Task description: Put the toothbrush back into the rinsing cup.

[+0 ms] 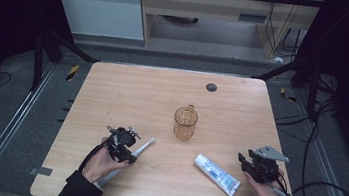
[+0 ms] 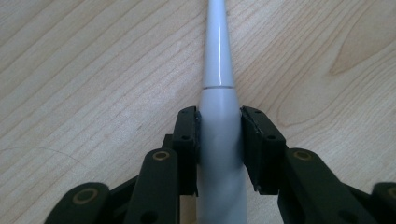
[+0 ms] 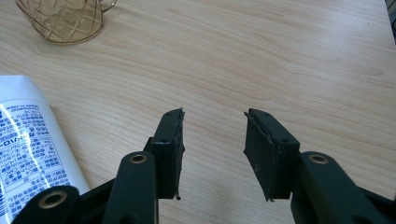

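The left gripper (image 2: 219, 126) clamps the toothbrush (image 2: 218, 70) lying on the table (image 1: 164, 86); the right gripper (image 3: 213, 126) rests with jaws apart beside the toothpaste tube (image 3: 28, 140)

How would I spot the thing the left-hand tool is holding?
Start at the amber glass mug in the middle of the wooden table, then look toward the near left. There the left gripper clamps a slim pale-grey electric toothbrush, long and tapering, unlike the flat printed toothpaste tube.

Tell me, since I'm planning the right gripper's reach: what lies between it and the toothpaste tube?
Bare tabletop between right gripper and toothpaste tube, per right gripper view.
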Tool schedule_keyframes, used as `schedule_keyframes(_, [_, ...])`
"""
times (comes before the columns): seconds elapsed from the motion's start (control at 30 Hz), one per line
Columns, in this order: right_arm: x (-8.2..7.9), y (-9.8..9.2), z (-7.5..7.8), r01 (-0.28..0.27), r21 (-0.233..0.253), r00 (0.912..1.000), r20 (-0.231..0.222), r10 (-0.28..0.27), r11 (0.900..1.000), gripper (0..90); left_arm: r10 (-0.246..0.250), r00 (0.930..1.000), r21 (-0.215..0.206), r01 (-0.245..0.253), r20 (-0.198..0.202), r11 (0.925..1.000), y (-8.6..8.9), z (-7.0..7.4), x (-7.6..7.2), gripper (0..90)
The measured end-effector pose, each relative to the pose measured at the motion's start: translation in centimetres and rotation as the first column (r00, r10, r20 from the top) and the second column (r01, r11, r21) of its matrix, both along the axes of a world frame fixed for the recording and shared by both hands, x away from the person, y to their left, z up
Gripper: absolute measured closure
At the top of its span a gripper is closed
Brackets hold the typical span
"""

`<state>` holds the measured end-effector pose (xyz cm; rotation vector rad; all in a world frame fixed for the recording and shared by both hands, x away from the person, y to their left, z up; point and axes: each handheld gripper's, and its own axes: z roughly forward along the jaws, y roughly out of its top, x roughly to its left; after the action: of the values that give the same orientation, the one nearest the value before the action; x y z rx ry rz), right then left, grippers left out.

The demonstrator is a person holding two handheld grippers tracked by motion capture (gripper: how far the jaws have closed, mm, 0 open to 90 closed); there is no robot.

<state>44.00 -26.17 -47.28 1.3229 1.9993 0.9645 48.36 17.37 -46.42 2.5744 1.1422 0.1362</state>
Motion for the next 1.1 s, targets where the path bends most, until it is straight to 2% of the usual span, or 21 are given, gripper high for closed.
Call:
schedule_keyframes(0.53, [0.0,0.0,0.0,0.000,-0.001,1.0000,0.000,0.000,1.000,56.8,0.018,0.9992,-0.040,-0.017,0.035,0.9991,0.8,1.6,-0.4,67.3])
schedule_keyframes(0.9, [0.0,-0.1,0.0,0.001,-0.002,1.0000,0.004,-0.001,1.000,56.7,0.024,0.9933,-0.082,-0.014,0.113,0.9965,1.2,3.7,-1.2,67.4])
schedule_keyframes(1.03, [0.0,-0.1,0.0,0.003,-0.001,1.0000,0.003,-0.003,1.000,56.7,0.038,0.9881,-0.107,-0.022,0.149,0.9941,1.6,4.6,-1.5,67.4])
schedule_keyframes(1.1, [0.0,-0.1,0.0,0.002,-0.001,1.0000,0.003,-0.002,1.000,56.7,0.048,0.9828,-0.121,-0.026,0.178,0.9923,1.7,5.1,-1.7,67.4])
